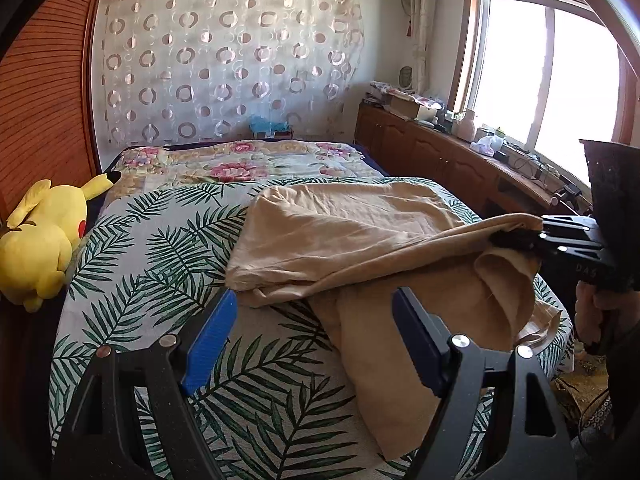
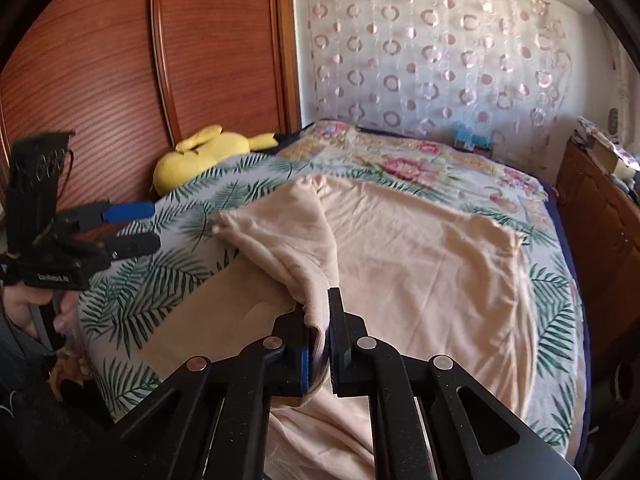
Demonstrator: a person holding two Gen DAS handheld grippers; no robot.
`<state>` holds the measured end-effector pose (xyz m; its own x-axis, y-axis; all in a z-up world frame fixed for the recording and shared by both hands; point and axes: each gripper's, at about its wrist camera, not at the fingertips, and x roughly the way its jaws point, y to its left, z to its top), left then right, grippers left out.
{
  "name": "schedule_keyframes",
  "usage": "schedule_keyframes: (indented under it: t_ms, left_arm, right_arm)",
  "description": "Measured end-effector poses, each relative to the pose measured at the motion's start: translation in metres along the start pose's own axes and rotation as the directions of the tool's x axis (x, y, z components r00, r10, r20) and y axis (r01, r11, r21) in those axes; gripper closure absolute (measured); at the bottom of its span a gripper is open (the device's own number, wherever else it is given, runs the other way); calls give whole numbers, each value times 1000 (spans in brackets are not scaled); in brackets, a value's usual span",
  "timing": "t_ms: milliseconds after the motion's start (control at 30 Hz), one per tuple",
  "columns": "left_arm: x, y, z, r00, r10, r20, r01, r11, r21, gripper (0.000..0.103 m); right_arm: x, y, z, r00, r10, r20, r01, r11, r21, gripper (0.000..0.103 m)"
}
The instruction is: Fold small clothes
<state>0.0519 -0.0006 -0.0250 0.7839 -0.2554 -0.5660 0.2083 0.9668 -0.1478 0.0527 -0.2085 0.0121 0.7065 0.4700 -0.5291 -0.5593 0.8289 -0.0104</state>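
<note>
The right tongs [image 1: 516, 240] body shows pale letters "DAS"; nothing else legible.

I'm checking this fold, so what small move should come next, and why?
Probably bring the open left gripper onto the near edge of the garment and close. The right gripper is already shut on a bunched edge, lifted off the bed, while the left side lies loose.

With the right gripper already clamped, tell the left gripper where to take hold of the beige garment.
Grip the near folded edge of the beige garment, at its left corner on the leaf-print bedspread. That edge lies bunched and slightly raised, just beyond the open left gripper, so come in low from the near side. The right gripper already pinches the opposite end.
</note>
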Motion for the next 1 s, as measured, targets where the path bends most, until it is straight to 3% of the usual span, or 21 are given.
schedule_keyframes:
  t_ms: [300, 600, 633, 700, 733, 1000]
  left_arm:
    - [1, -9, 0, 1000, -21, 5, 21, 1000, 13, 22]
    - [3, -17, 1, 1000, -30, -1, 30, 999, 29, 22]
    - [3, -17, 1, 1000, -31, 0, 31, 999, 30, 22]
    - [2, -18, 2, 999, -32, 2, 32, 999, 31, 22]
    - [3, -18, 1, 999, -32, 3, 31, 999, 30, 22]
    - [1, -17, 2, 1000, -21, 11, 21, 1000, 21, 22]
  right_arm:
    - [-44, -41, -38, 993, -121, -2, 121, 990, 78, 96]
    - [-26, -61, -79, 979, -143, -145, 165, 975, 149, 96]
    - [-26, -63, -79, 977, -144, -155, 168, 973, 155, 92]
    - [-26, -68, -79, 973, -162, -164, 188, 968, 164, 73]
    - [-27, -70, -79, 972, -166, -167, 195, 966, 171, 70]
    - [-72, -68, -72, 973, -201, -114, 218, 963, 161, 68]
